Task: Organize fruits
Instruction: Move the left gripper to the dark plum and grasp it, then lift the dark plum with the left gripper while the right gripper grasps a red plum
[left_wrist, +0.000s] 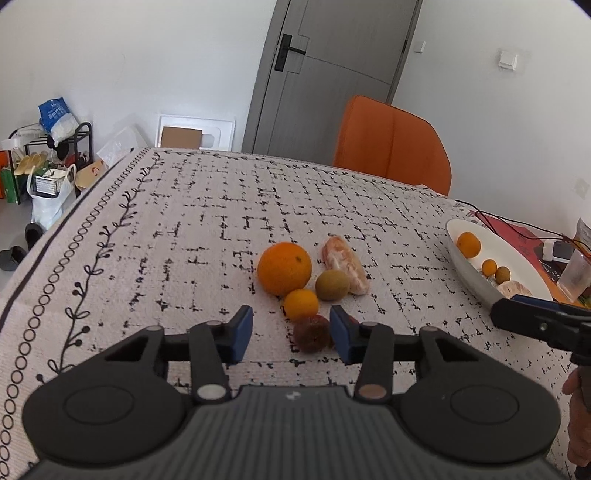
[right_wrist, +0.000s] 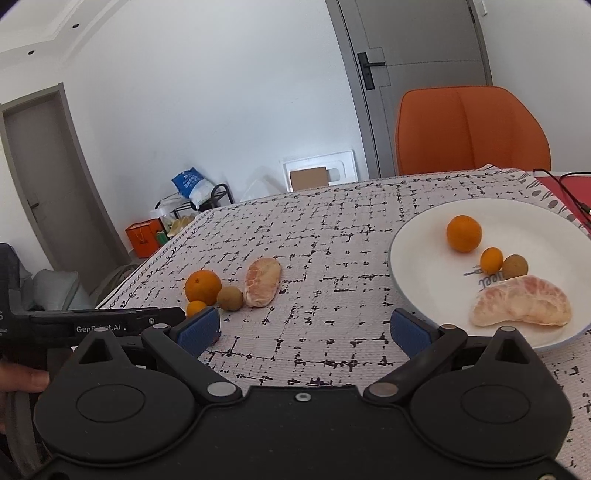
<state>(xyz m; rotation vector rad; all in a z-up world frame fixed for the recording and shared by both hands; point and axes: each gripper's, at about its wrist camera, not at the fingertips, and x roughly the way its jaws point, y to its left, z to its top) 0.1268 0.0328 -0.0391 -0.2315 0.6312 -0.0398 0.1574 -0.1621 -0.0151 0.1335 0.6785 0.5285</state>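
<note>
On the patterned tablecloth lie a big orange (left_wrist: 284, 268), a small orange (left_wrist: 301, 304), a brown-green round fruit (left_wrist: 332, 284), a peeled pomelo wedge (left_wrist: 345, 264) and a dark red spiky fruit (left_wrist: 312, 333). My left gripper (left_wrist: 291, 334) is open, its blue pads on either side of the spiky fruit, not touching. A white plate (right_wrist: 417, 236) holds an orange (right_wrist: 464, 233), a small orange (right_wrist: 492, 260), a brown fruit (right_wrist: 515, 266) and a pomelo wedge (right_wrist: 522, 301). My right gripper (right_wrist: 304, 328) is open and empty over the cloth, left of the plate.
An orange chair (left_wrist: 393, 144) stands at the table's far side. A red mat with cables (left_wrist: 517, 230), a clear cup (left_wrist: 575, 275) and small items lie past the plate. A shoe rack and bags (left_wrist: 44, 166) stand on the floor at left.
</note>
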